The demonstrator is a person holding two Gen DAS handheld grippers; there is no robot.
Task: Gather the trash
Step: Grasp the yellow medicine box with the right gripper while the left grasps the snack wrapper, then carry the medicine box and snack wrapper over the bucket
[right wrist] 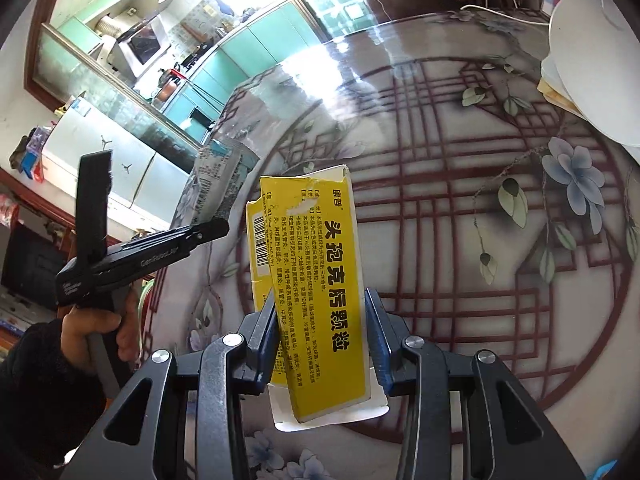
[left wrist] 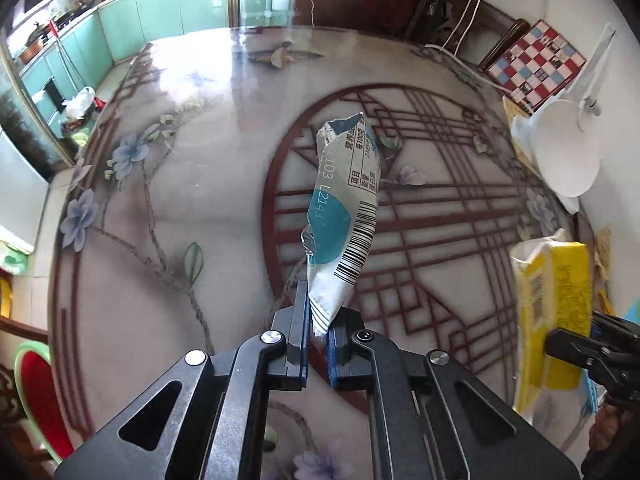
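My left gripper (left wrist: 318, 316) is shut on the bottom corner of a crumpled white and teal wrapper (left wrist: 344, 208) with a barcode, held upright above the round patterned table (left wrist: 160, 220). My right gripper (right wrist: 320, 320) is shut on a flattened yellow medicine box (right wrist: 316, 280) with black Chinese text, held upright above the table (right wrist: 460, 240). The yellow box also shows at the right edge of the left wrist view (left wrist: 556, 312). The left gripper and its wrapper (right wrist: 218, 184) show at the left of the right wrist view.
A white desk lamp (left wrist: 568, 148) and a checkered board (left wrist: 536, 60) stand at the table's far right edge. A red chair (left wrist: 40, 392) is at the table's left. Teal kitchen cabinets (left wrist: 132, 20) lie beyond the table.
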